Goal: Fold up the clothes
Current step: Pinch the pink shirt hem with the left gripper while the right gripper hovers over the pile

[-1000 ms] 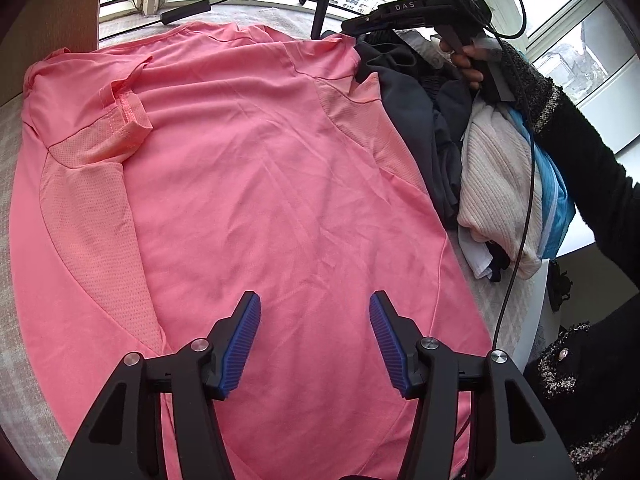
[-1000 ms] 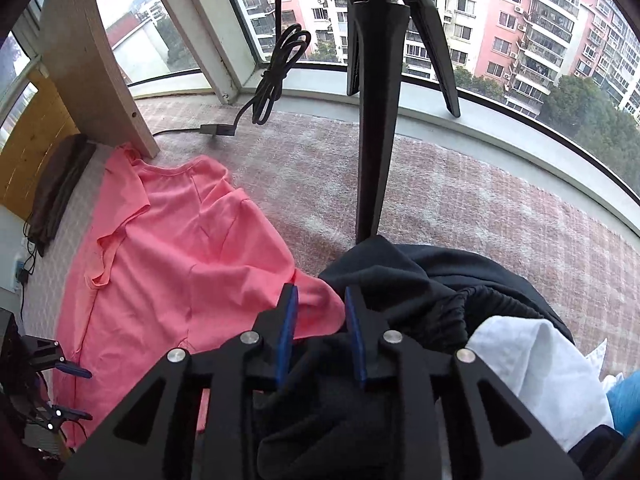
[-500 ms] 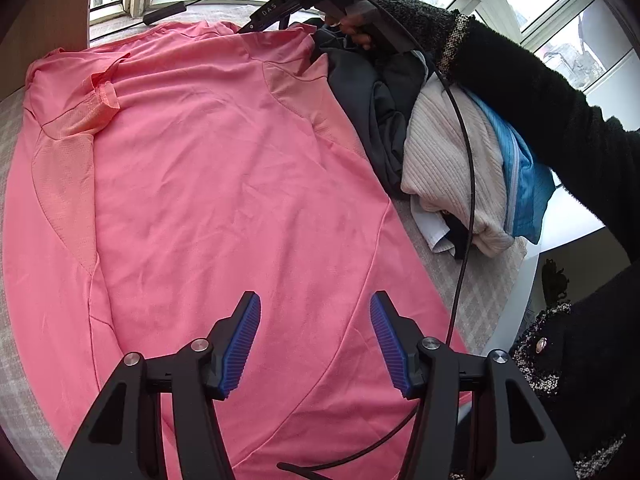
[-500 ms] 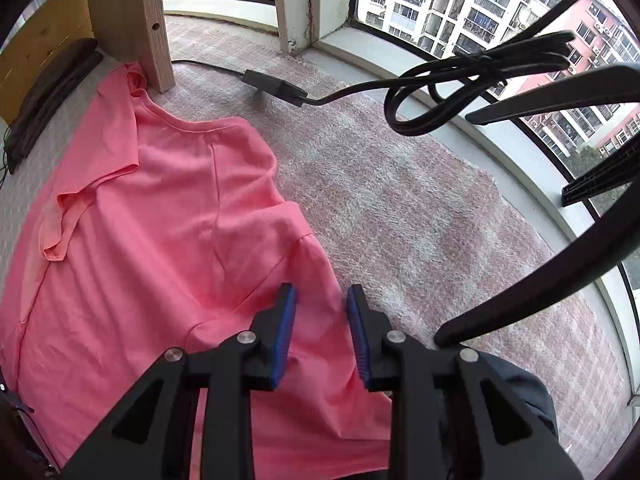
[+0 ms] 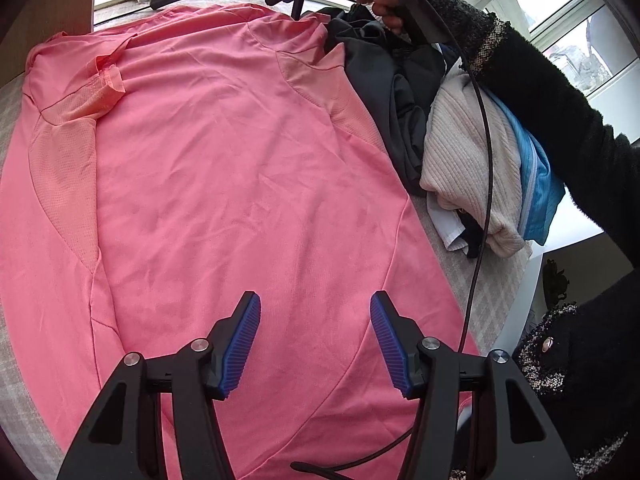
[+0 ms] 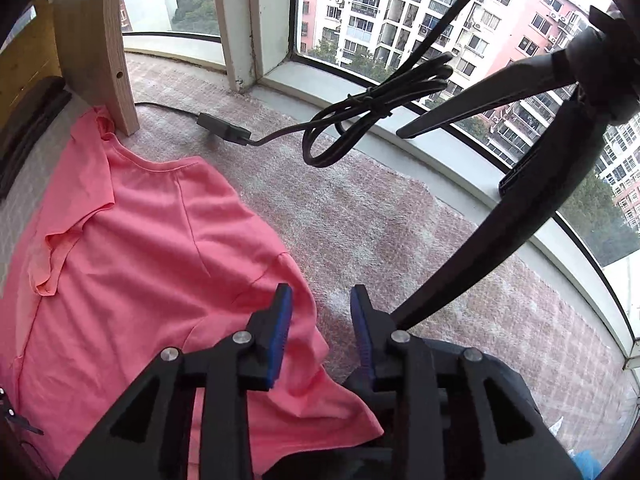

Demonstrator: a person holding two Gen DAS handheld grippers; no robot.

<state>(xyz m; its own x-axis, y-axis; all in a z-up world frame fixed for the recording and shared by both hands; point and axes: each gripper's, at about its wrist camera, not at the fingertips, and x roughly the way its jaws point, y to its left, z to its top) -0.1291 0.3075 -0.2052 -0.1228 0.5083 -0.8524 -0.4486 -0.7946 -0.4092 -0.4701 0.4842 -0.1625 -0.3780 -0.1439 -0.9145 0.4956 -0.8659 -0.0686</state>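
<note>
A pink T-shirt (image 5: 240, 160) lies spread flat on the checked cloth surface, collar end toward the window. My left gripper (image 5: 316, 340) hovers open over the shirt's lower part, with nothing between its blue pads. In the right wrist view my right gripper (image 6: 320, 328) hangs over the edge of the shirt's (image 6: 140, 260) right sleeve. Its jaws are narrow and opening, and no cloth is pinched between them. A hand (image 5: 388, 12) in a black sleeve holds that gripper at the shirt's far right corner.
A pile of clothes sits right of the shirt: a dark garment (image 5: 392, 92), a cream knit (image 5: 468, 160) and a blue piece (image 5: 536, 176). A tripod leg (image 6: 500, 232), a coiled cable (image 6: 360, 120) and a wooden post (image 6: 96, 40) stand near the window sill.
My right gripper has swung left from above the dark pile to the pink sleeve, and its jaws are slightly wider. The left gripper shifted a little and stays open.
</note>
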